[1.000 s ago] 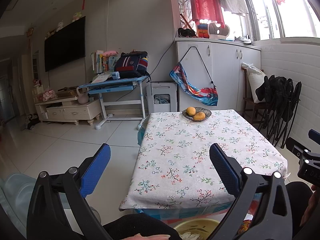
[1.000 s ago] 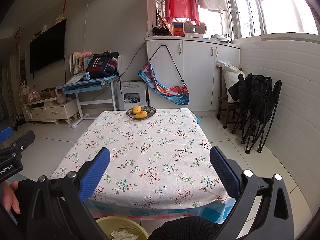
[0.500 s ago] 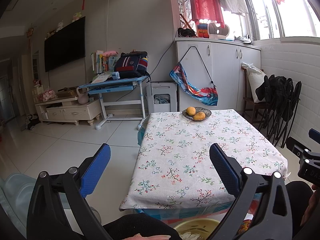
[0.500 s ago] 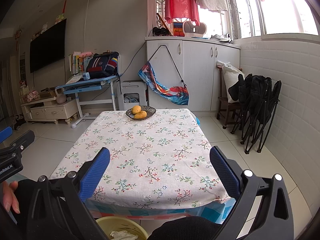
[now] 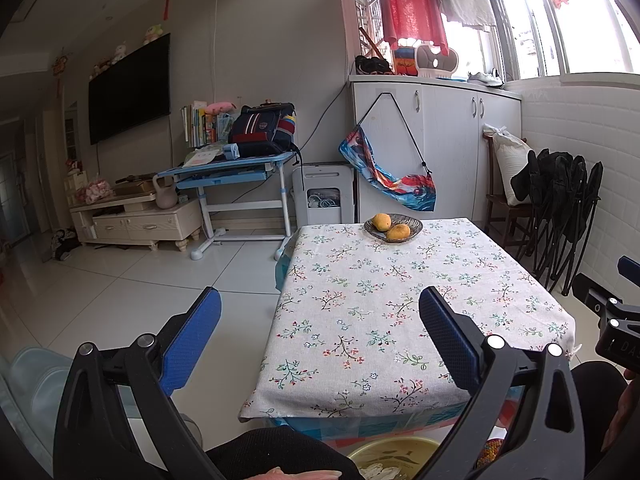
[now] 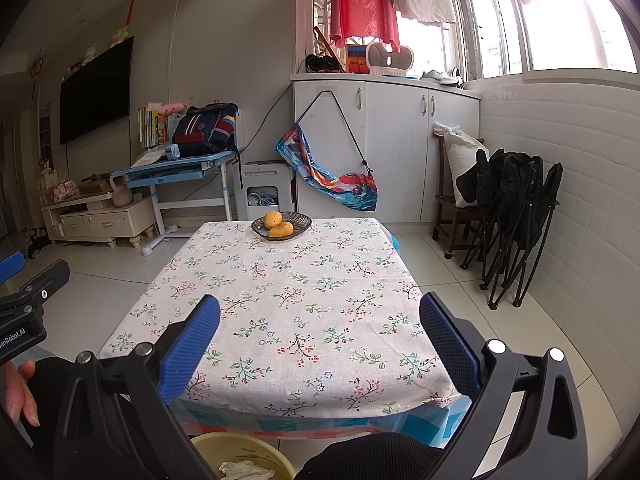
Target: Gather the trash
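Note:
A yellow bin [image 6: 244, 454] sits on the floor below the table's near edge, with crumpled white paper [image 6: 244, 470] in it; it also shows in the left wrist view [image 5: 394, 452]. My left gripper [image 5: 320, 320] is open and empty, held above the near left side of the table. My right gripper [image 6: 320, 322] is open and empty, held over the near end of the floral tablecloth [image 6: 288, 292]. No loose trash shows on the table.
A dark dish with two mangoes [image 6: 281, 225] stands at the table's far end. Folded black chairs [image 6: 516, 216] lean on the right wall. A blue desk [image 5: 236, 172], TV stand [image 5: 132, 220] and white cabinets [image 6: 384, 148] line the back. Tiled floor lies left.

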